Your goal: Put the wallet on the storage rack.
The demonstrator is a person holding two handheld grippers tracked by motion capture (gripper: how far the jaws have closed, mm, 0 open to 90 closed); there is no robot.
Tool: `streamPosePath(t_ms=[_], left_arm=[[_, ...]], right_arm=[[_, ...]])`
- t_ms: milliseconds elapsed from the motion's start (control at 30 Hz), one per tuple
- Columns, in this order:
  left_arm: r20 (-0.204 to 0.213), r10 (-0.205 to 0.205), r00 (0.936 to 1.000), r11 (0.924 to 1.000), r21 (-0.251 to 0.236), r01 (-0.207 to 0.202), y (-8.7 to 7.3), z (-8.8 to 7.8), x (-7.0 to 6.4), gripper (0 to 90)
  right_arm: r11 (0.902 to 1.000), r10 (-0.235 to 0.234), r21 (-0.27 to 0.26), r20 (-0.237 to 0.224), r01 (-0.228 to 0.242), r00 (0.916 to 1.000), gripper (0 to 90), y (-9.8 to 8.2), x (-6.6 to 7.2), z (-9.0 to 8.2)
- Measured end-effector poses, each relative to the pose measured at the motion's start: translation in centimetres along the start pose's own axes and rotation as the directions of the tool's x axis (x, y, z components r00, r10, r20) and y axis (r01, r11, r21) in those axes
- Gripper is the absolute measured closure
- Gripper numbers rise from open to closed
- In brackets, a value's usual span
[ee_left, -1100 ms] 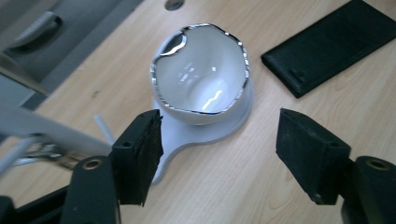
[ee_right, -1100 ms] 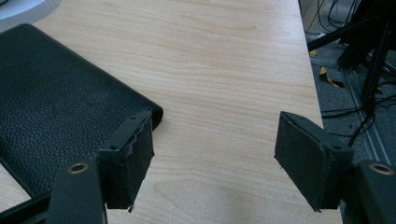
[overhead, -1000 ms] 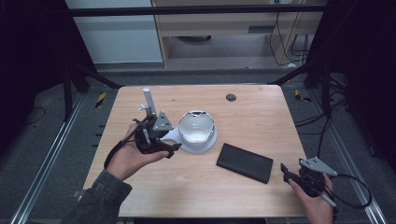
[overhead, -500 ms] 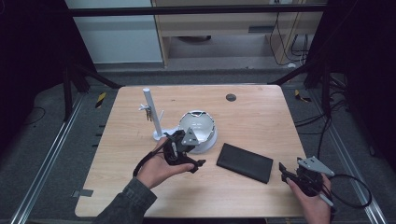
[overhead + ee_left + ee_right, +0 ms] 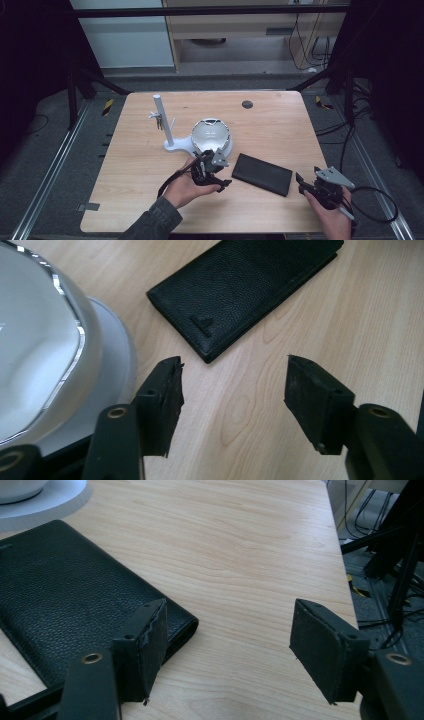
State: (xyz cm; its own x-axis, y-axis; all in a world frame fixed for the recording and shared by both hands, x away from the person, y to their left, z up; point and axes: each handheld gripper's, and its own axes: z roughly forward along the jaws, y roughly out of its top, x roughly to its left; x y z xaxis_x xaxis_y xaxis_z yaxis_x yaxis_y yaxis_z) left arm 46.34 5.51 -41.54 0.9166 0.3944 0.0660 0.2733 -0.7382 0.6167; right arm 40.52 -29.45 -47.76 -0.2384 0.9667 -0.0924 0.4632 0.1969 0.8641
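Flat black pebbled-leather wallet (image 5: 263, 174) lies closed on the pale wooden table (image 5: 280, 125), near-right of centre. Long axis runs from far-left to near-right, the near-right end pointing at my right hand.

My left gripper (image 5: 232, 390) hovers near its far-left corner, jaws spread, nothing between them. Just beside, on the left, sits the white round mirror on a white base (image 5: 212, 136); a white upright post stand (image 5: 163, 121) stands farther left.

My right gripper (image 5: 227, 645) sits at the near-right end, jaws apart, empty.

Risk, as I judge it: the wallet lies flat, so the jaws may skid over the leather instead of getting under an edge. My left jaw could also knock the mirror base.
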Motion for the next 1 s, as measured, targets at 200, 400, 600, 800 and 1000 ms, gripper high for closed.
streamPosePath(t_ms=[200,400,600,800,1000], left_arm=[[0.013,0.002,0.9999,0.9998,0.02,-0.003,0.1,2.3,-0.7,61.5],[-0.007,-0.01,0.9999,0.9997,0.023,0.01,0.2,3.8,-0.7,83.9],[-0.025,-0.022,0.9994,0.9987,0.046,0.023,-0.2,4.5,-0.4,90.0],[-0.043,-0.034,0.9985,0.9966,0.073,0.037,-0.6,5.4,0.4,90.0],[-0.047,-0.037,0.9982,0.9939,0.102,0.041,-0.8,6.2,1.0,90.0]], right_arm=[[0.9996,-0.012,-0.026,-0.015,0.011,0.9998,34.8,0.3,0.5,-0.2],[0.9992,-0.03,-0.028,-0.026,0.03,0.9992,37.3,0.6,1.1,0.1],[0.9991,-0.03,-0.032,-0.032,0.029,0.999,37.8,0.7,1.2,0.1],[0.999,-0.033,-0.03,-0.038,0.032,0.9987,37.4,0.7,1.2,0.2],[0.9993,-0.028,-0.027,-0.04,0.027,0.9988,37.0,0.6,1.1,0.2]])
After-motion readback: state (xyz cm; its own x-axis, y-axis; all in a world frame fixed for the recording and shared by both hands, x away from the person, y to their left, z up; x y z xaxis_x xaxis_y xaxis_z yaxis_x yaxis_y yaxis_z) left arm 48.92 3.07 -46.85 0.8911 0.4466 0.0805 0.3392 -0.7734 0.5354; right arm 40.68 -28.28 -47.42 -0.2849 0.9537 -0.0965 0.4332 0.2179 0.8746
